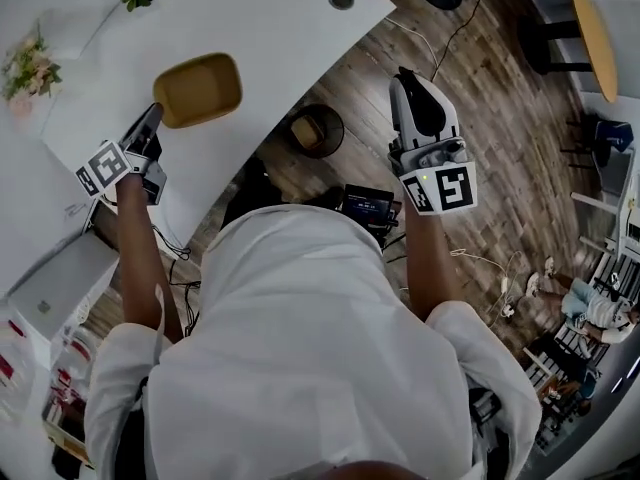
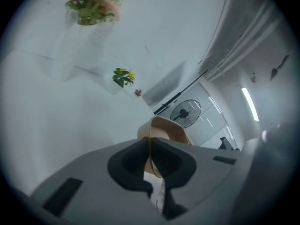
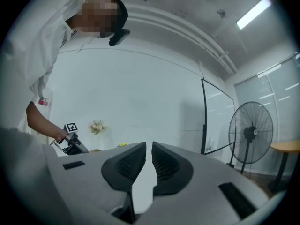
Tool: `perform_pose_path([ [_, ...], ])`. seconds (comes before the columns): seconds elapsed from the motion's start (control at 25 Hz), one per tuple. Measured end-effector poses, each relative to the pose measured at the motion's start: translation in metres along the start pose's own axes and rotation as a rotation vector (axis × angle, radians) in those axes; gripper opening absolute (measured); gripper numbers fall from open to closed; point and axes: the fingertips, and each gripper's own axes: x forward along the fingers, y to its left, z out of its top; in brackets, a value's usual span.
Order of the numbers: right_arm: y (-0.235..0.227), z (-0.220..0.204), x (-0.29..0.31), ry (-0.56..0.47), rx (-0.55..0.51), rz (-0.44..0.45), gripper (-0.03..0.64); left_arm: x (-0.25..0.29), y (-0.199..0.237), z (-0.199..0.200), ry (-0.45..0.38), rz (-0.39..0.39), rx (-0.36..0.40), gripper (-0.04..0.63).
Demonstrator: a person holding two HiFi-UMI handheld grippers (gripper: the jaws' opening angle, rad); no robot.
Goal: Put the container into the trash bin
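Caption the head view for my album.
Left claw grips the yellow container over the white table; empty right claw hangs near the trash bin.

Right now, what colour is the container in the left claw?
The container is mustard yellow, clearest in the head view.

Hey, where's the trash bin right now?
In the head view the trash bin sits on the wooden floor beside the white table, off its curved edge, between the yellow container and the right gripper.
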Motion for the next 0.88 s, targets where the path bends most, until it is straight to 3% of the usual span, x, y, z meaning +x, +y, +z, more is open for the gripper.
perform_pose_path([
  [0.16, -0.041, 0.001, -0.07, -0.035, -0.021, -0.081, 0.061, 0.043, -0.071, -0.014, 0.026, -0.059, 0.071, 0.021],
  [0.32, -0.078, -0.006, -0.142, -0.051, -0.004, -0.127, 0.061, 0.075, -0.131, -0.054, 0.046, -0.103, 0.084, 0.021],
  [0.52, -0.133, -0.007, -0.225, -0.094, 0.014, -0.217, 0.061, 0.105, -0.18, -0.108, 0.08, -0.068, 0.035, 0.021],
  [0.64, -0.161, -0.01, -0.27, -0.115, 0.03, -0.258, 0.06, 0.125, -0.222, -0.137, 0.088, -0.141, 0.052, 0.021],
  [0.88, -0.185, -0.044, -0.322, -0.091, 0.089, -0.267, 0.058, 0.155, -0.258, -0.194, 0.1, -0.124, 0.076, 0.021],
])
